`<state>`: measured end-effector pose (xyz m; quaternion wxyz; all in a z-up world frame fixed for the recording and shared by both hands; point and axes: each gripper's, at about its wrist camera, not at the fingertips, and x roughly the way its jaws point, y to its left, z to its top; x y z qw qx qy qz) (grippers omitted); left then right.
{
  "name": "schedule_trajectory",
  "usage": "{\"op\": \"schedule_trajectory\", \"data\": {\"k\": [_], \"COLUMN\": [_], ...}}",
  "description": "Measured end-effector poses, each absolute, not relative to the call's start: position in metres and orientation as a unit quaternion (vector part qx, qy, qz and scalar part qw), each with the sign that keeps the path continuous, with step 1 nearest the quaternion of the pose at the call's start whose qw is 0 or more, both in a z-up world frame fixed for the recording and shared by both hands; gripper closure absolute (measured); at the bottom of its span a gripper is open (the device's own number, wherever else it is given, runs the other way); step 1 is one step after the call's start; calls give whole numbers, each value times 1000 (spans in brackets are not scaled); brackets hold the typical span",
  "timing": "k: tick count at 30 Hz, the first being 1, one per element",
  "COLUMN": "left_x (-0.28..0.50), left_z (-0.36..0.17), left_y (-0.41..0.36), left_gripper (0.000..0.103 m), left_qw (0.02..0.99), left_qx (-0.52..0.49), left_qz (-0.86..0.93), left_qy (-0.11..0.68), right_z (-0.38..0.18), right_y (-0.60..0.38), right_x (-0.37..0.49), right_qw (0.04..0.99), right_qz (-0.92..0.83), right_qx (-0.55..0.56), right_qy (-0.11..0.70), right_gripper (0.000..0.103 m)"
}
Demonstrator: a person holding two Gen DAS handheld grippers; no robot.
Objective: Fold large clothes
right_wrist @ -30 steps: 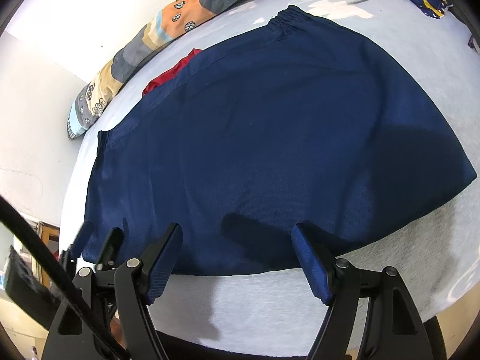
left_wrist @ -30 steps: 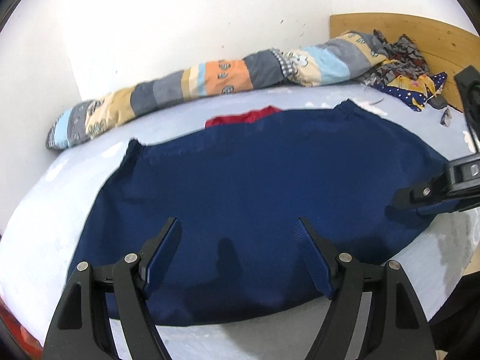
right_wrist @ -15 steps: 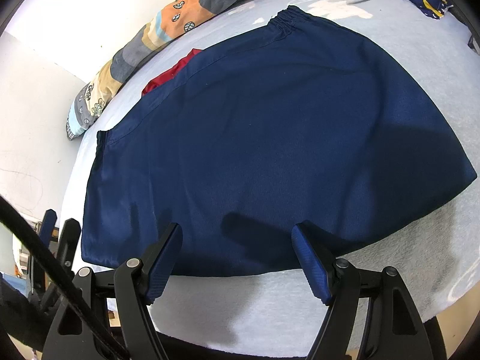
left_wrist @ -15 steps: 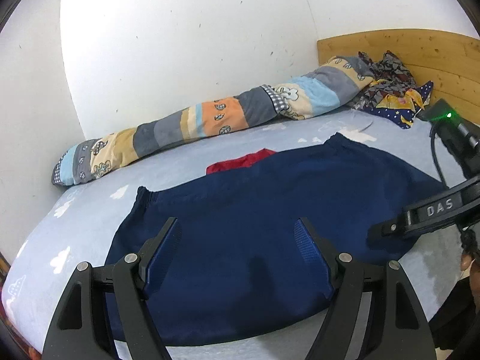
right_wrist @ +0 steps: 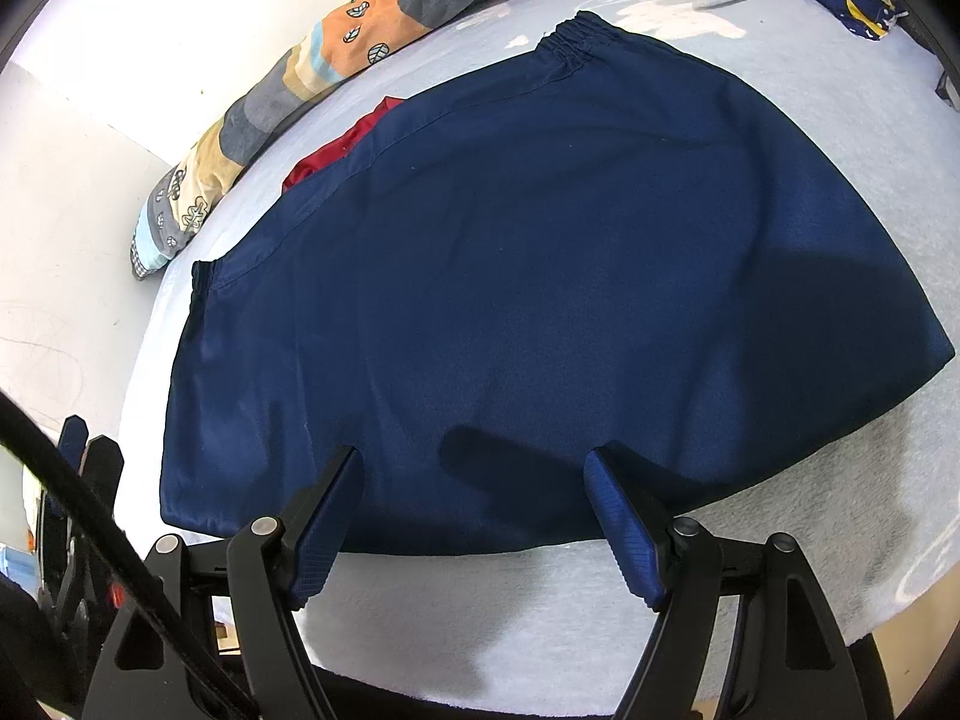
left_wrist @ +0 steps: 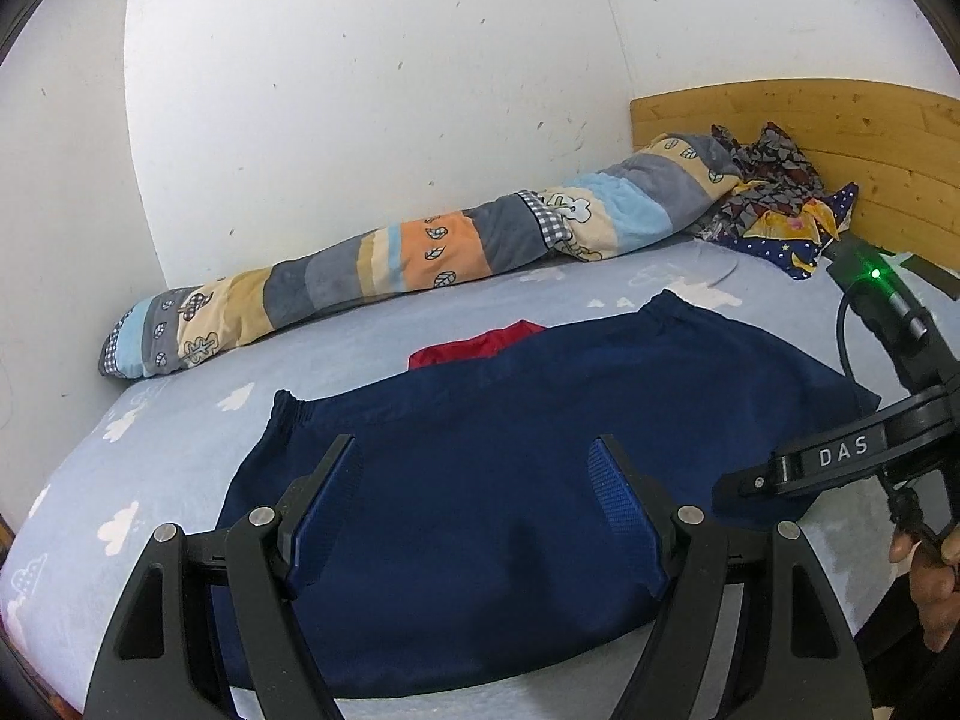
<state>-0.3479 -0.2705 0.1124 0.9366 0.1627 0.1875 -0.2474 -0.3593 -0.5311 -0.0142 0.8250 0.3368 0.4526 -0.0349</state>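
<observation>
Both grippers gape over garment hem.

Left view low, right view steeper — both share navy garment

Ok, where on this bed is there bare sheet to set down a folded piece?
Bare sheet lies left of the navy garment, below the long patchwork pillow. A second strip runs along the near edge. It is crowded toward the headboard, where patterned clothes pile up, and a red cloth peeks out behind the garment.
</observation>
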Motion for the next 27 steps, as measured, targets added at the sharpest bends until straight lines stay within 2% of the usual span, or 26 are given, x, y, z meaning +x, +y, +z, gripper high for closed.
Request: {"op": "schedule_trajectory", "data": {"k": [6,9,13,18,22,27], "left_x": [-337,-324,-287,-250,-259,-261], "left_z": [127,125,86,24,23,32], "left_y": [-268,-255,-231,-208,-218,-212], "left_gripper": [26,23,23,24,23,24], "left_qw": [933,931,906,867,879,879], "left_qx": [149,117,53,17,80,44], "left_qz": [-259,-255,-234,-182,-166,-188], "left_qy": [201,232,348,464,439,436], "right_z": [-14,-2,19,9,3,-6], "right_y": [-533,-538,-572,-613,-635,-648], "right_x": [-359,-364,-388,-416,-443,-471], "right_qw": [824,831,843,819,807,795], "right_qz": [-31,-9,-34,-62,-80,-95], "right_qx": [343,359,388,454,491,518], "right_qy": [451,425,371,344,318,301], "right_gripper": [22,22,22,22,22,27]}}
